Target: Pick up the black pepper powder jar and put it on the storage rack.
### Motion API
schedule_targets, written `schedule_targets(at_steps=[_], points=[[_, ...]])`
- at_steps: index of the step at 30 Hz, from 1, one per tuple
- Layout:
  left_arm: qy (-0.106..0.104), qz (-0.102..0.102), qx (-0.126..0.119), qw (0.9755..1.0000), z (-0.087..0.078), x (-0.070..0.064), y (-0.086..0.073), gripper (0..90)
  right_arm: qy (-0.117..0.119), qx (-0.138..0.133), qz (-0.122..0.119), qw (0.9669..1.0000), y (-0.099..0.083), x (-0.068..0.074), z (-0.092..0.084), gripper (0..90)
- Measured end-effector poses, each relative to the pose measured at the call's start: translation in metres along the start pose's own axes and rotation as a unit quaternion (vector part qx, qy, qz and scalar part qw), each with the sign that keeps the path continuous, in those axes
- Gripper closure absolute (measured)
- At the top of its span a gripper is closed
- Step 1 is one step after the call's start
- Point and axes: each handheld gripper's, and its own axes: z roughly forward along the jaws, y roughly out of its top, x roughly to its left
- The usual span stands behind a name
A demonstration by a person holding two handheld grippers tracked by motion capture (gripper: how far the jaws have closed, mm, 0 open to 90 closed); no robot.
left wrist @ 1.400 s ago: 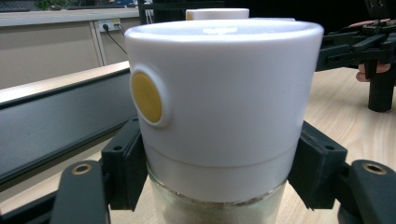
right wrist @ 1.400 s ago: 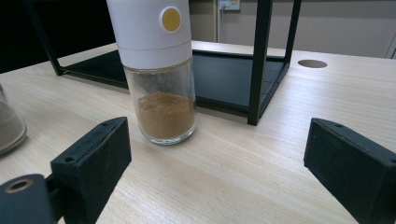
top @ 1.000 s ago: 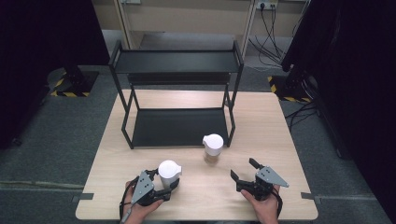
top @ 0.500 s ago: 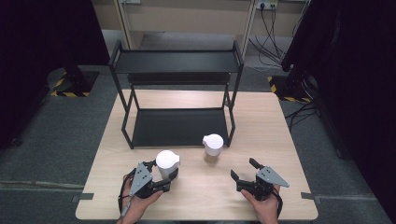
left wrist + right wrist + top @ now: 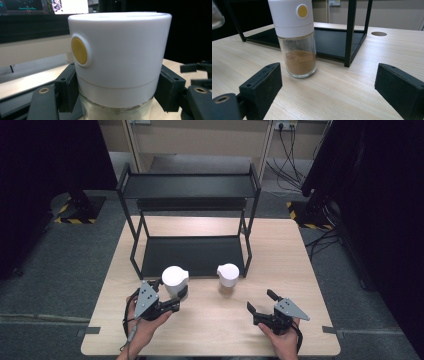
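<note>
Bright, evenly lit tabletop; dark surroundings; close views slightly soft.

Grey carpet floor [image 5: 60, 270], beige cabinet [image 5: 200, 140] behind, dark surrounds.

A light wooden table [image 5: 300, 255] carries a black metal two-level rack [image 5: 190, 207] at its far side. A white-capped glass jar of brown powder [image 5: 227, 279] stands upright just before the rack.
</note>
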Motion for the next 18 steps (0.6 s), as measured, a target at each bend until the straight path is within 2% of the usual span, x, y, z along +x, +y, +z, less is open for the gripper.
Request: schedule_targets(at_steps=[9,18], points=[[0.027,-0.003,-0.016,0.9995,0.005,0.003,0.023,30.4,0.0,0.001,0.002,1.0,0.0,0.0,0.0,7.6],[0.047,-0.007,-0.026,0.9985,0.01,0.002,0.036,30.4,0.0,0.0,0.0,1.0,0.0,0.0,0.0,7.7]])
